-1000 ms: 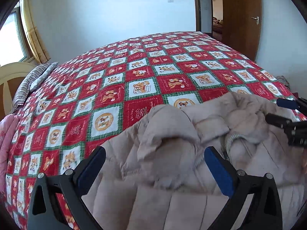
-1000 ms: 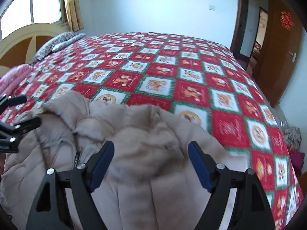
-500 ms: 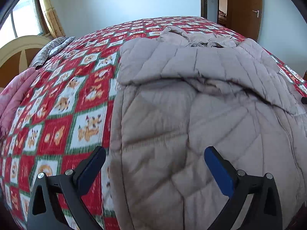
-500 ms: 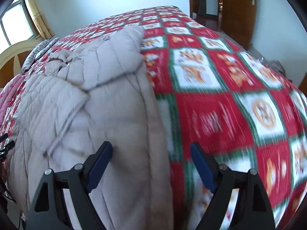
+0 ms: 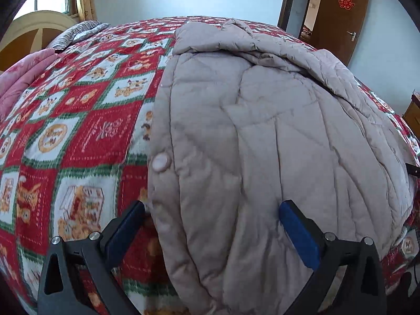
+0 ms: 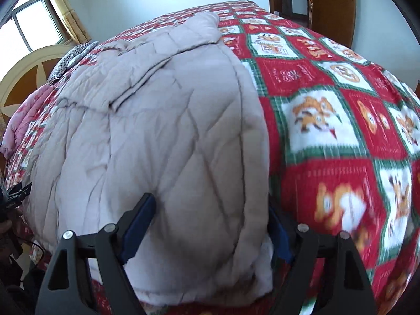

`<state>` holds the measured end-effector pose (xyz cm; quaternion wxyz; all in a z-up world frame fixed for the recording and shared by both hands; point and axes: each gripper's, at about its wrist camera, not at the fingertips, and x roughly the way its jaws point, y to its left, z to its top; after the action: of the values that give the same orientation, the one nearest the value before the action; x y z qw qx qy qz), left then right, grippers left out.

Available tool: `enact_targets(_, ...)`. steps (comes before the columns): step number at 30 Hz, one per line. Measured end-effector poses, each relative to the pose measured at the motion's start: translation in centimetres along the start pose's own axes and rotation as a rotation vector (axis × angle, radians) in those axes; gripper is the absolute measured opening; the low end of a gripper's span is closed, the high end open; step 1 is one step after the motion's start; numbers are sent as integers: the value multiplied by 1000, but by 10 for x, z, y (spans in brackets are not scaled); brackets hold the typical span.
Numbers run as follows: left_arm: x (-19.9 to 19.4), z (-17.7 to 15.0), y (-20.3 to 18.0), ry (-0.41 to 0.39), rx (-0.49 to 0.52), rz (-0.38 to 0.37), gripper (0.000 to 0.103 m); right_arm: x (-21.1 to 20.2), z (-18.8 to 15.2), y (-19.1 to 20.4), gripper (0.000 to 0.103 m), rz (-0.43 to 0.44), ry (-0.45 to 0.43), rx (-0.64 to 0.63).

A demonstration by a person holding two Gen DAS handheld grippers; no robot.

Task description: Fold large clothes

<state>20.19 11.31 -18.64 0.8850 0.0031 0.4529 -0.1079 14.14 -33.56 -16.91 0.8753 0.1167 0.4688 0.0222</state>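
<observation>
A beige quilted puffer coat (image 5: 262,120) lies lengthwise on the bed, hood and folded-in sleeves at the far end, hem toward me. A round snap (image 5: 160,161) shows on its left edge. My left gripper (image 5: 212,225) is open at the hem's left corner, fingers straddling the coat's edge. In the right wrist view the coat (image 6: 162,131) fills the left half. My right gripper (image 6: 210,220) is open, fingers either side of the hem's right corner. Neither is closed on the fabric.
The bed carries a red, green and white patterned blanket (image 5: 86,131). A pink quilt (image 5: 18,78) and striped pillow (image 5: 71,34) lie at the far left by the headboard (image 5: 34,26). A brown door (image 5: 338,13) stands far right.
Both grippers have pulled back from the hood end to the hem end of the coat and come down close to it. The sleeves now lie folded across the coat's upper part.
</observation>
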Motion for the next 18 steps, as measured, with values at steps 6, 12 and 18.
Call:
enact_targets(6,-7,-20,-6,-24,18,-25,102,-14,-28,7,76,-40,-44,-8)
enact_targets(12,-9,-27,-16,-42,54,-35,95,-16,-38,19,50,-61,-60,-54)
enact_targets(18,-27,-25,-16,-55,76,-78,25,-22,-41,29,16,18,-102,-34)
